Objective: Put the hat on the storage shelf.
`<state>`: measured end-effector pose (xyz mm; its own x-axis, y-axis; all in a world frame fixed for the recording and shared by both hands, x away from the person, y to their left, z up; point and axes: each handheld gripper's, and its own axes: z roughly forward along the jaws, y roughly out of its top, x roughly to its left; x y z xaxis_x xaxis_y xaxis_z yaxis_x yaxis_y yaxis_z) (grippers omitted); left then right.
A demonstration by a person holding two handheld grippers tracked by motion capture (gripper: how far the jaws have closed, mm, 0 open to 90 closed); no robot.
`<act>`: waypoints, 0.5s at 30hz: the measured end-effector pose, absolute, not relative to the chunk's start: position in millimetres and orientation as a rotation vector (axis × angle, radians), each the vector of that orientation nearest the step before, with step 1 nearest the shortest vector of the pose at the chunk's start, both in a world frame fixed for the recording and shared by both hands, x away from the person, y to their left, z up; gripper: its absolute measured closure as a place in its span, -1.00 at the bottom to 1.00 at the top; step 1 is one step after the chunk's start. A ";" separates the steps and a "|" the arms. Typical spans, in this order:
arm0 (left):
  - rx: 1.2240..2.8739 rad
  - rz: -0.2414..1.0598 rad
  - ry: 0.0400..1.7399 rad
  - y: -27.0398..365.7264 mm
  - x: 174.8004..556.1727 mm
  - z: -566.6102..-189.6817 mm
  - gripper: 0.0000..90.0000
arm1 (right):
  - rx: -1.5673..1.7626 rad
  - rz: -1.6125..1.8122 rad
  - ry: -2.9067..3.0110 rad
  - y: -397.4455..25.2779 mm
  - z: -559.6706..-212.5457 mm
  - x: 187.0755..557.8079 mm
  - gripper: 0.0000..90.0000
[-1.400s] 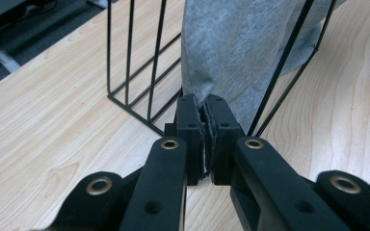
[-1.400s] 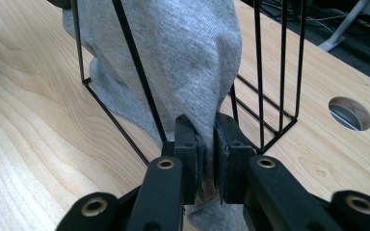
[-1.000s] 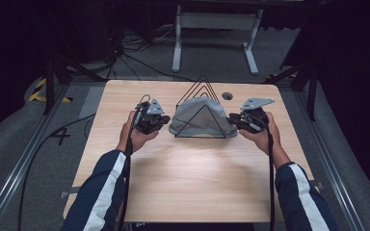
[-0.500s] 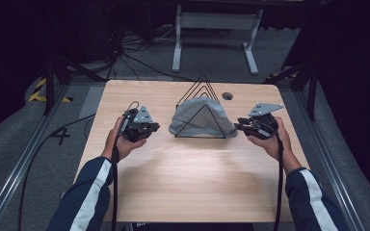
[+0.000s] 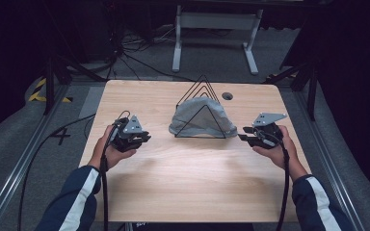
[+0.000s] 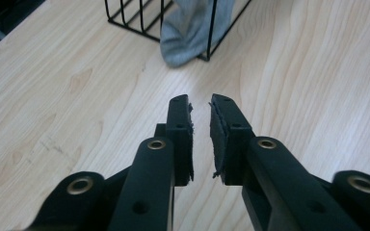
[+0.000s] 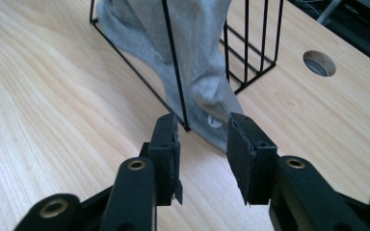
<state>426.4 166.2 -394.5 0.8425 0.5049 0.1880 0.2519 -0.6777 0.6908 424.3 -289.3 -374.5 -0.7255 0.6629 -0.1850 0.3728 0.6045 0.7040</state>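
A crumpled grey cloth [image 5: 202, 115] lies draped through a black wire rack of triangular frames [image 5: 201, 91] near the far middle of the pale wooden table [image 5: 188, 192], its folds bulging out past the wire on both sides. How the cloth sits inside the rack is hard to make out from the high view, since the fabric hides the lower wires. The left gripper [image 5: 144, 138] hovers over the table to the left of the rack, well apart from it; in the left gripper view its jaws stand only slightly parted with nothing between them, and a corner of the cloth [image 6: 190, 33] and rack [image 6: 139, 21] is cut off at the top edge. The right gripper [image 5: 243, 138] is held to the right of the rack — its jaws are a little wider apart and empty, pointing at the near corner of the rack [image 7: 173, 72], where a tongue of cloth [image 7: 207, 101] spills onto the wood just ahead of the tips. A small pale mark on that cloth is too blurred to read. A round hole in the tabletop [image 7: 319, 63] shows beyond the rack.
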 end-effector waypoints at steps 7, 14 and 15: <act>2.384 0.457 0.546 176.6 415.1 -399.9 0.61 | 0.826 0.881 2.415 -294.3 -385.4 415.0 0.25; 2.435 0.437 0.553 184.6 401.7 -412.4 0.28 | 0.833 0.803 2.402 -303.1 -396.7 399.0 0.09; 2.444 0.439 0.553 186.2 399.3 -414.7 0.24 | 0.853 0.792 2.397 -307.4 -401.6 393.5 0.01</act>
